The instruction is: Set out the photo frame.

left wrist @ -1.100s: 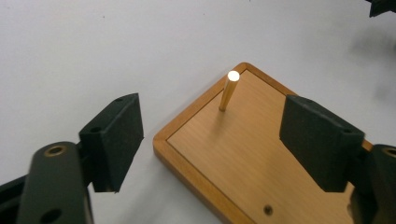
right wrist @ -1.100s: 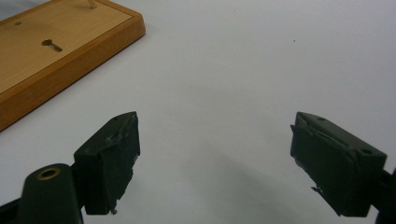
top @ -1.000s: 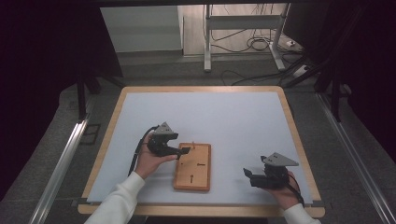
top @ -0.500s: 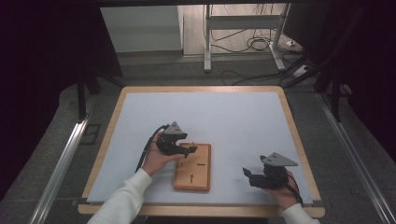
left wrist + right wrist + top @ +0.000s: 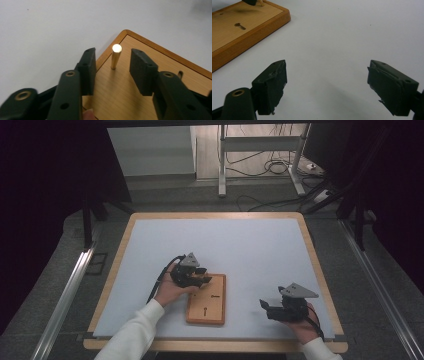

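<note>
A wooden board point(image 5: 206, 306) lies on the white table top, near its front edge. A small brass peg point(image 5: 115, 58) stands upright close to one corner of the board point(image 5: 140, 100). My left gripper point(image 5: 113, 66) reaches over that corner with the peg between its jaws. The jaws have just been closing, and a gap still shows on each side of the peg. In the high view the left gripper point(image 5: 201, 280) sits at the board's far left corner. My right gripper point(image 5: 265, 307) rests to the board's right. Its jaws point(image 5: 327, 85) stand wide open over bare table.
The board point(image 5: 242, 30) has a keyhole-shaped slot point(image 5: 239, 25) in its face. The table has a wooden rim point(image 5: 320, 270) around the white mat. Metal rails run along both sides of the table; a stand and cables lie on the floor behind it.
My left gripper has shifted a little right and down onto the board's far corner, and its jaws have narrowed. The right gripper has stayed where it was.
</note>
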`<act>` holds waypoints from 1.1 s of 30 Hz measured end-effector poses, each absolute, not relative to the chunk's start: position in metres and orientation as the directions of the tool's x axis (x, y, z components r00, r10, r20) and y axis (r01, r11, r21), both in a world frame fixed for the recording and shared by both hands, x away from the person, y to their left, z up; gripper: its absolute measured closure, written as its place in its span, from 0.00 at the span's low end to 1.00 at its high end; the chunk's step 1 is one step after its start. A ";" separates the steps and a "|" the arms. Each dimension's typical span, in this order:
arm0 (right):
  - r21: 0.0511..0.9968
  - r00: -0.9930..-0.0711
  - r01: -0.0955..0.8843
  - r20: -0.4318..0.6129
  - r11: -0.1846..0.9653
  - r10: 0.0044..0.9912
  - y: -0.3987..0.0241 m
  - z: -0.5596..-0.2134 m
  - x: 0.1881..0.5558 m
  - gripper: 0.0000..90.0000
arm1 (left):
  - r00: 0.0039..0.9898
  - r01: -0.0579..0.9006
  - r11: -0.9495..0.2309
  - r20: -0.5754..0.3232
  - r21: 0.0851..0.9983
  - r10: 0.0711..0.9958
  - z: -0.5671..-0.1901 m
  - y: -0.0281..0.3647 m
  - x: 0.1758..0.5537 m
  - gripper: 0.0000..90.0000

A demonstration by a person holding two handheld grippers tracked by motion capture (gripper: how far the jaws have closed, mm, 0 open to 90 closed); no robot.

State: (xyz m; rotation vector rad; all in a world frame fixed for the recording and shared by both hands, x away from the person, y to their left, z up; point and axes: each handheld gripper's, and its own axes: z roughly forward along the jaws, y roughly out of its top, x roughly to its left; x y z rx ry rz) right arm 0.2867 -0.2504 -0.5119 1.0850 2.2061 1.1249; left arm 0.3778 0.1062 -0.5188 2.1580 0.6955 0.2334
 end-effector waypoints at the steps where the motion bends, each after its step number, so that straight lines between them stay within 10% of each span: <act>1: 0.816 -0.601 0.448 -0.027 0.364 0.799 -0.250 -0.512 0.287 0.18 | 0.835 0.395 -0.507 -0.070 0.766 0.546 -0.519 0.105 0.380 0.70; 10: 0.815 -0.597 0.452 -0.026 0.363 0.802 -0.253 -0.513 0.287 0.18 | 0.838 0.396 -0.502 -0.080 0.769 0.539 -0.522 0.103 0.383 0.91; 33: 0.826 -0.632 0.436 -0.001 0.357 0.775 -0.242 -0.509 0.281 0.19 | 0.828 0.479 -0.470 -0.204 0.741 0.522 -0.521 0.106 0.393 0.92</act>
